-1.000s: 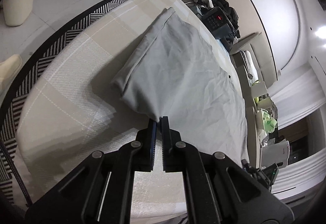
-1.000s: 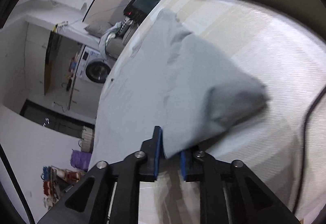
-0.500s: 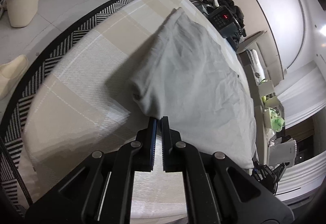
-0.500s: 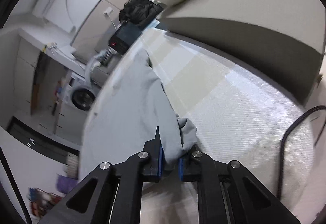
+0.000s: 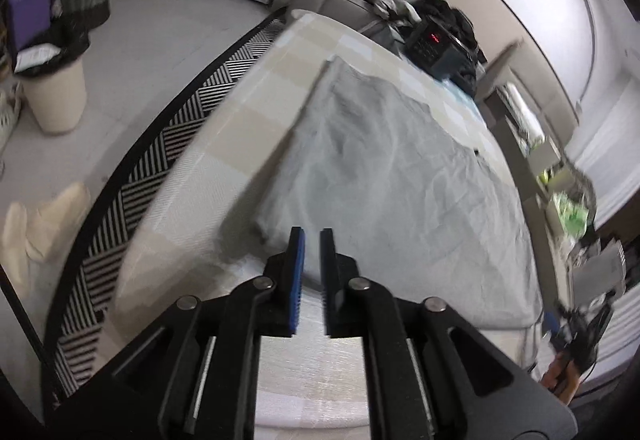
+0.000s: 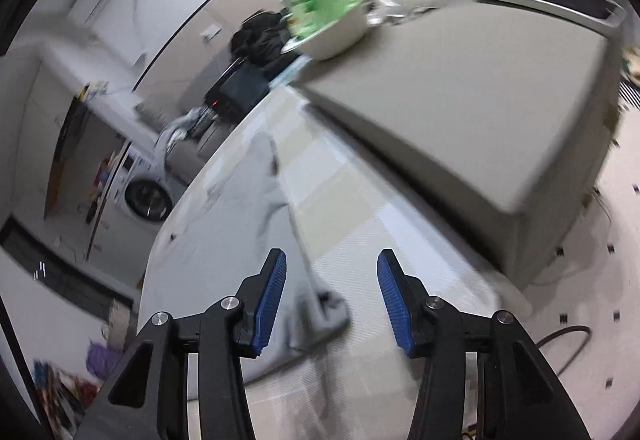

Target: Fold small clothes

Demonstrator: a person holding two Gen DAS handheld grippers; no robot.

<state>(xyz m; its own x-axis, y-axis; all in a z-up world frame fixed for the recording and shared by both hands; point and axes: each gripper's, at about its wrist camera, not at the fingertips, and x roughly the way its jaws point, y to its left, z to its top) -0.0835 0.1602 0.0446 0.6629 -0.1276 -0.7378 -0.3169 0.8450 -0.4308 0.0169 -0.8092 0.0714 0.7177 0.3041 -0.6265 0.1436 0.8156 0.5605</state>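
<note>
Grey garment (image 5: pixel 400 192) lies flat on the checked surface (image 5: pixel 224 144), folded edge running from 6 toward 12 o'clock in the left wrist view; the fold looks just laid down and this is the release step. Left tool (image 5: pixel 312 240) is opening, jaws only a narrow slit with nothing between them, tips just above the garment's near corner; right tool (image 6: pixel 328 272) is opening wide, pads clear of the cloth, bunched corner (image 6: pixel 320 312) lying between them at 6 o'clock. Next move probably calls for re-gripping an edge for the second fold.
</note>
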